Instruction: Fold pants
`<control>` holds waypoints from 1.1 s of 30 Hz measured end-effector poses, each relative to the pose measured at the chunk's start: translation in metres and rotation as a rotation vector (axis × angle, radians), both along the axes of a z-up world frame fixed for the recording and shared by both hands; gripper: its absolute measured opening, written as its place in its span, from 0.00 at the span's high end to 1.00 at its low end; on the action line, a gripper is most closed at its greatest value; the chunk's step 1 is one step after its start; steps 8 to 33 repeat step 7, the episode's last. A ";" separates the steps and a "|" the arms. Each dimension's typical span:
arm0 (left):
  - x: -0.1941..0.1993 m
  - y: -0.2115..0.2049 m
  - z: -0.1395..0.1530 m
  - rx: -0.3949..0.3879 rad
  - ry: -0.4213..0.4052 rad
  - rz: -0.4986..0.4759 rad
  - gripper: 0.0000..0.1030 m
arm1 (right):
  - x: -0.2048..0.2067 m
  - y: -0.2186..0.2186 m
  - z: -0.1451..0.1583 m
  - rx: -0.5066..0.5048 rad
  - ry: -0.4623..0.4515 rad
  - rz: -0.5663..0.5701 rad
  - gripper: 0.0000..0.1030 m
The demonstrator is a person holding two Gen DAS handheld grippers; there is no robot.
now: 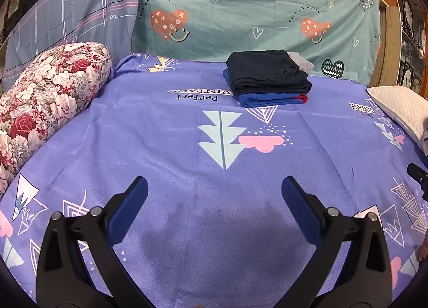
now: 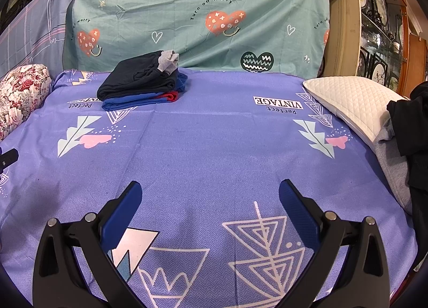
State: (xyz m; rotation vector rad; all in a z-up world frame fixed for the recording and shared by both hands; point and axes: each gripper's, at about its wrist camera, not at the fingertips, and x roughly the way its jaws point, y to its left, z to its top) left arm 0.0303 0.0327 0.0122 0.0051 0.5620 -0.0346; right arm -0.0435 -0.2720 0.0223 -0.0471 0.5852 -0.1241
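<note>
Left gripper (image 1: 214, 195): blue-padded fingers spread wide, empty, over the purple printed bedsheet (image 1: 165, 174).
Pants: dark folded pants (image 1: 267, 72) stacked on blue folded cloth (image 1: 267, 99), at 12 o'clock.
Writing: bedsheet reads "Perfect VINTAGE"; teal heart-print hanging sheet (image 1: 240, 14) reads "Turn off worry".
Right gripper (image 2: 210, 195): fingers wide apart, empty.
</note>
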 end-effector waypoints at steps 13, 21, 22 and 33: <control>-0.001 -0.006 -0.002 0.025 0.006 -0.011 0.02 | 0.001 0.000 0.000 0.001 0.006 -0.001 0.01; -0.001 -0.006 -0.002 0.025 0.006 -0.011 0.02 | 0.001 0.000 0.000 0.001 0.006 -0.001 0.01; -0.001 -0.006 -0.002 0.025 0.006 -0.011 0.02 | 0.001 0.000 0.000 0.001 0.006 -0.001 0.01; -0.001 -0.006 -0.002 0.025 0.006 -0.011 0.02 | 0.001 0.000 0.000 0.001 0.006 -0.001 0.01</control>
